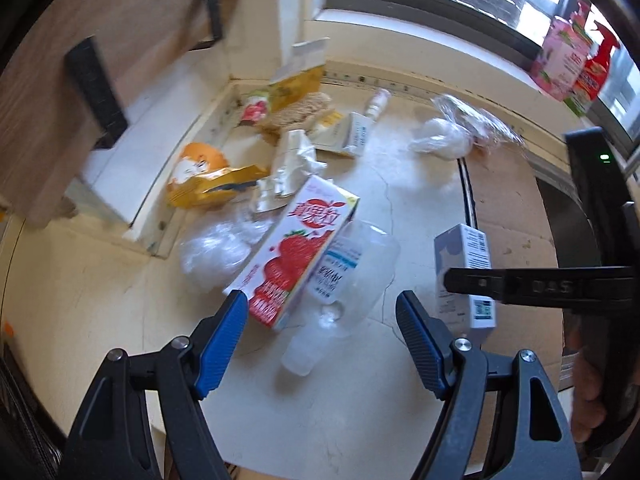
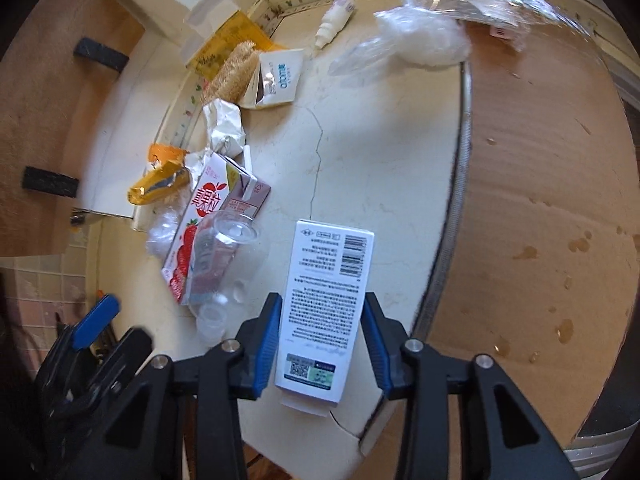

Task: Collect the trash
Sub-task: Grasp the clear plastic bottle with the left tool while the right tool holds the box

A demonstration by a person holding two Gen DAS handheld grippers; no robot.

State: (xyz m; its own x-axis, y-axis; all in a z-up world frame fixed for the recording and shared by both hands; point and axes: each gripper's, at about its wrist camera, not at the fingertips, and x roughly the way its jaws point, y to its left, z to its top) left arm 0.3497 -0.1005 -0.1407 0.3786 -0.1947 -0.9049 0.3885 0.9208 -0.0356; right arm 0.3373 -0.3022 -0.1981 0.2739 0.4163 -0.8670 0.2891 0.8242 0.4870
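Early stage: right gripper point(image 2: 320, 344) clamps the white box point(image 2: 326, 304), left gripper point(image 1: 320, 336) spread empty by strawberry carton point(image 1: 292, 252) and clear bottle point(image 1: 344, 280); wrappers still litter the floor's point(image 2: 380, 152) back-left corner.

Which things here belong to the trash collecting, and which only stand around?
Belong to the job:
- white printed box between the right gripper fingers
- strawberry drink carton
- clear plastic bottle
- yellow snack wrapper
- crumpled clear plastic bag
- open left gripper

Lying about:
- pink and red packages on the windowsill
- brown cardboard sheet
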